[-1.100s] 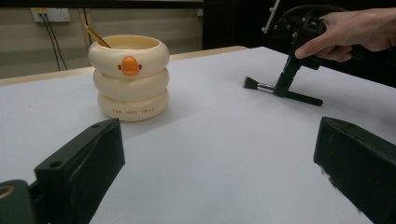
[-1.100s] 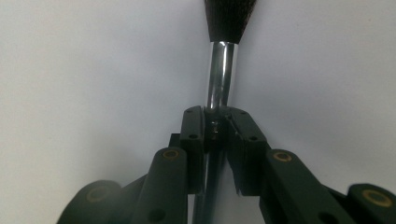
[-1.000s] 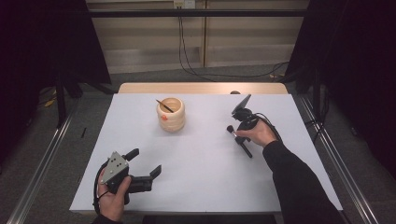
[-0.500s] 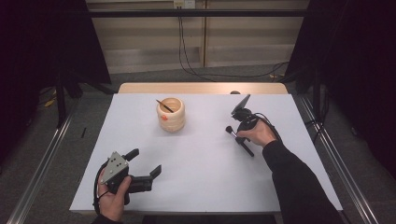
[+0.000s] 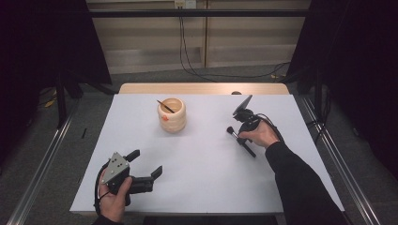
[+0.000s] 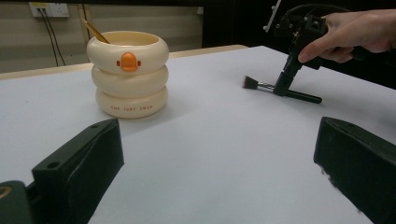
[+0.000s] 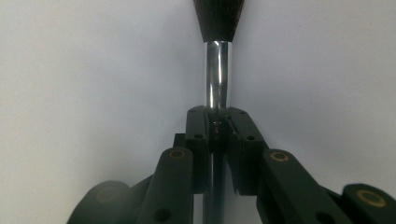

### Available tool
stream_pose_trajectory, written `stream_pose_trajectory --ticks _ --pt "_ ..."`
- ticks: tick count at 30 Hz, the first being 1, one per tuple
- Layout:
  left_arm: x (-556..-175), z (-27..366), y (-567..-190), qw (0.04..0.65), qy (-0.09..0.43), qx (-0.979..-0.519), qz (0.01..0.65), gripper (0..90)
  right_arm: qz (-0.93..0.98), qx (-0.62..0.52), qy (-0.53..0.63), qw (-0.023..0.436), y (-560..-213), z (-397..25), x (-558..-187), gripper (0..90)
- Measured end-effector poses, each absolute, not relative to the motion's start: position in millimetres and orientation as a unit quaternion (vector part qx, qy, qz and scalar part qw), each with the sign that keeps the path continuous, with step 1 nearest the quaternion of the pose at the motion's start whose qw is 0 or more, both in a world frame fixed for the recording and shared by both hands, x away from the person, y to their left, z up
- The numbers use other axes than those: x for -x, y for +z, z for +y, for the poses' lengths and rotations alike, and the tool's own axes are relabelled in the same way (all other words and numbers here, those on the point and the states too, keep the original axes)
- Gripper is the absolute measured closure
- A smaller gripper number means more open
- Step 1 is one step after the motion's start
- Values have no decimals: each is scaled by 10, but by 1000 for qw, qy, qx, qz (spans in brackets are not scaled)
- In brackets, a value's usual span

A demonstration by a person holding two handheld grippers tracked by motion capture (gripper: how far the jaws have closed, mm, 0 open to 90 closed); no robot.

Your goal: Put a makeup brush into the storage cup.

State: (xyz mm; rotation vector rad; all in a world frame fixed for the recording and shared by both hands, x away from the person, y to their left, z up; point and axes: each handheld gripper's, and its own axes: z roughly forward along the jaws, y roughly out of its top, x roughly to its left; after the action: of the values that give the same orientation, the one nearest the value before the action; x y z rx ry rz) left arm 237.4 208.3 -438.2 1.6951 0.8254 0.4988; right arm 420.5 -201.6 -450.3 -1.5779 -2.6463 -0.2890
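**Brush pinched on the open right half of the table**

The black-bristled makeup brush with its shiny metal ferrule and black handle (image 5: 240,140) lies flat on the smooth white tabletop (image 5: 206,164), right of centre and well in from every edge. My right gripper (image 5: 241,139) stands over it, jaws clenched on the handle just behind the ferrule. Bare table surrounds it. Well apart to the left stands the glossy cream ringed holder with an orange duck face (image 5: 172,115). My left gripper (image 5: 145,163) rests near the front edge, jaws spread wide.
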Motion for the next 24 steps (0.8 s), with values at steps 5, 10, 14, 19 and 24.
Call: stream_pose_trajectory --ticks 5,10,14,19,24 --pt "-2375 2088 -4382 562 211 -718 351 14 -855 506 -110 15 -4457 -2056 -4200 802" --pt "-2372 2089 -4378 565 211 -718 349 14 -853 506 -125 11 -4408 -2078 -4179 802" --pt "-2375 2087 -4379 564 211 -717 350 14 -851 508 -135 2 -4376 -2105 -4151 802" --pt "-2371 2088 -4377 567 208 -716 350 14 -851 505 -145 -3 -4367 -2131 -4127 802" --pt "-2373 2094 -4376 564 212 -717 351 14 -847 506 -164 -9 -4344 -2190 -4103 802"
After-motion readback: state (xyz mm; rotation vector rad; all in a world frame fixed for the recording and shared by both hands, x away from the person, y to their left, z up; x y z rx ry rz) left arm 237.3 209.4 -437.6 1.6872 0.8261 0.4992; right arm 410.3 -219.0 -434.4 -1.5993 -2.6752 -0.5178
